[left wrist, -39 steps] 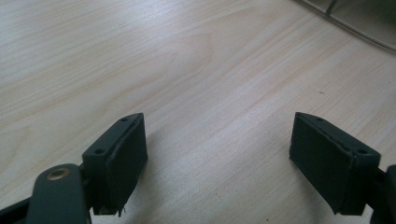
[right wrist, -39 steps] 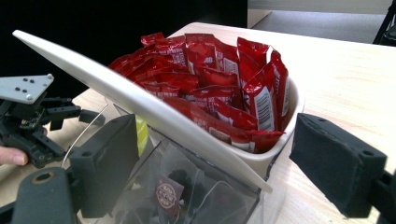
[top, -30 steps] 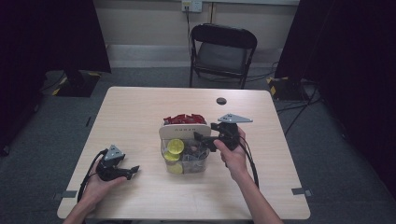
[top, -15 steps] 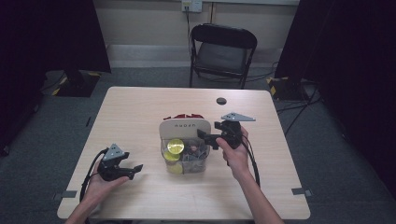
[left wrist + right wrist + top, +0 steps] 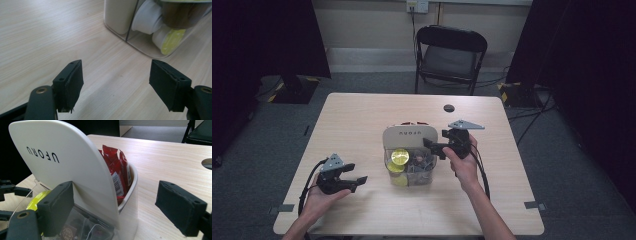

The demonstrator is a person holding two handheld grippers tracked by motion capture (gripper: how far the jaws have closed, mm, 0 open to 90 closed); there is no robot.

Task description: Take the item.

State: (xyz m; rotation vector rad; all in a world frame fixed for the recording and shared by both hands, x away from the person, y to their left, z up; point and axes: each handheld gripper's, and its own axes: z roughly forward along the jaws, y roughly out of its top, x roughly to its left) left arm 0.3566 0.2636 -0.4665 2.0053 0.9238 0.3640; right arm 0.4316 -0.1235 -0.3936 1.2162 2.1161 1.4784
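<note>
So there's a cream plastic organizer sitting about mid-table, with a clear front section holding small pods, one with a yellow foil top. Behind its tall curved divider there's a bunch of red packets. The right gripper is right up against the organizer's right side, jaws spread wide; from the right gripper view one jaw sits in front of the divider and the other is out over bare table, so nothing's pinched. The left gripper rests near the table's front-left, apart from the organizer, jaws spread too, pointing toward it. Folding chair behind the table.
</note>
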